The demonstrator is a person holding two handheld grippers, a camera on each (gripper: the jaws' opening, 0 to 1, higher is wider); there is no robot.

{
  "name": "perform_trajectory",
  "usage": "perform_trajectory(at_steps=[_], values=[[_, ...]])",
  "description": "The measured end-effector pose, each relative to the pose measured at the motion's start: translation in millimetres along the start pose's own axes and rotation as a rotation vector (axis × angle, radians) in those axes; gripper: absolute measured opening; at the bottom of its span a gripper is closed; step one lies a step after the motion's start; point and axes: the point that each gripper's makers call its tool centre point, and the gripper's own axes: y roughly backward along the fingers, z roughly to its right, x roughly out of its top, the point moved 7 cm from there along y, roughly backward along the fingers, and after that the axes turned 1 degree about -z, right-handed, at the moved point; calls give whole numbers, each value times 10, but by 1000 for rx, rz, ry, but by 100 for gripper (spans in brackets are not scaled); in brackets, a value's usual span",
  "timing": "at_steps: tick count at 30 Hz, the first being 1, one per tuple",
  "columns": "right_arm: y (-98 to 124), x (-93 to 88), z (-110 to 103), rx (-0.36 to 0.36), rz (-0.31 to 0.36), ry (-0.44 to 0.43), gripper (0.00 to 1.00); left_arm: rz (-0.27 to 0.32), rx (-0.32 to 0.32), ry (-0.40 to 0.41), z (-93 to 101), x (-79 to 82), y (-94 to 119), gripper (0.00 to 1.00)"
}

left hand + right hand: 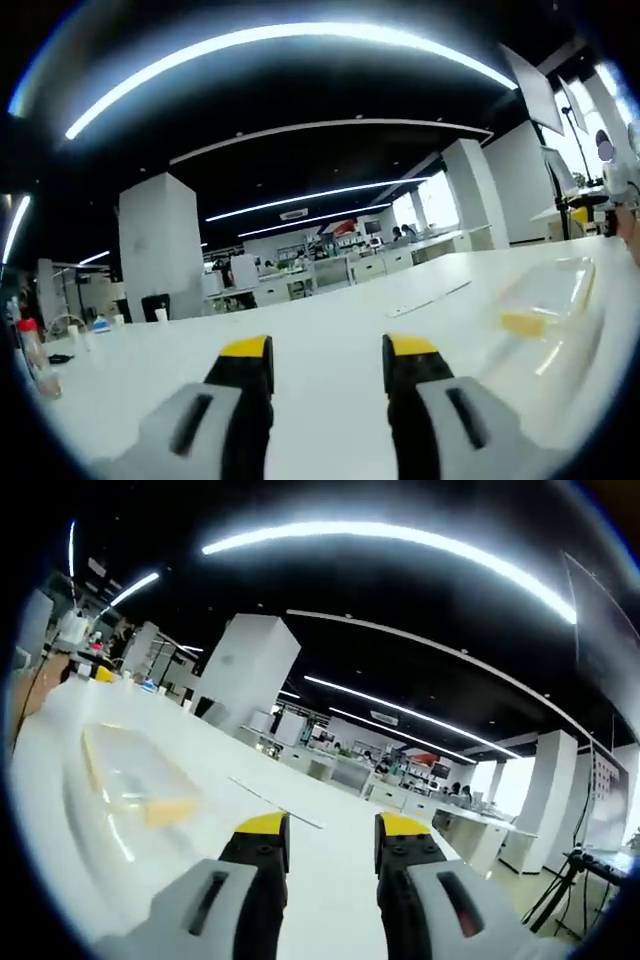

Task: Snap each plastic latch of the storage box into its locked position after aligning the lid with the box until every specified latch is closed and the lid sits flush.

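In the left gripper view the left gripper (327, 365) is holding its yellow-tipped fingers (247, 350) apart and empty over the white bench (330, 325), and the clear storage box (545, 300) is lying off at the right of the frame, its long axis running up toward the right edge. In the right gripper view the right gripper (331, 842) is likewise gaping with nothing between its fingers, the box sitting at the left of the frame, its yellow latch (170, 810) facing the fingers. Neither gripper is touching it; I judge the two about equally near.

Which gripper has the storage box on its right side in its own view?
The left gripper: the clear storage box lies right of its jaws. In the right gripper view, the box lies left.
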Motion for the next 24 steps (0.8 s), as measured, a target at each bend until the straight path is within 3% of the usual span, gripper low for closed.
perform_trajectory(at_steps=[13, 18, 24], values=[[-42, -32, -7, -3, -9, -19, 33, 0, 7, -1, -42, 12, -4, 43], [-123, -120, -27, -8, -63, 18, 33, 35, -14, -18, 39, 85, 7, 41], [-172, -169, -52, -11, -84, 21, 33, 14, -24, -43, 73, 66, -35, 41]])
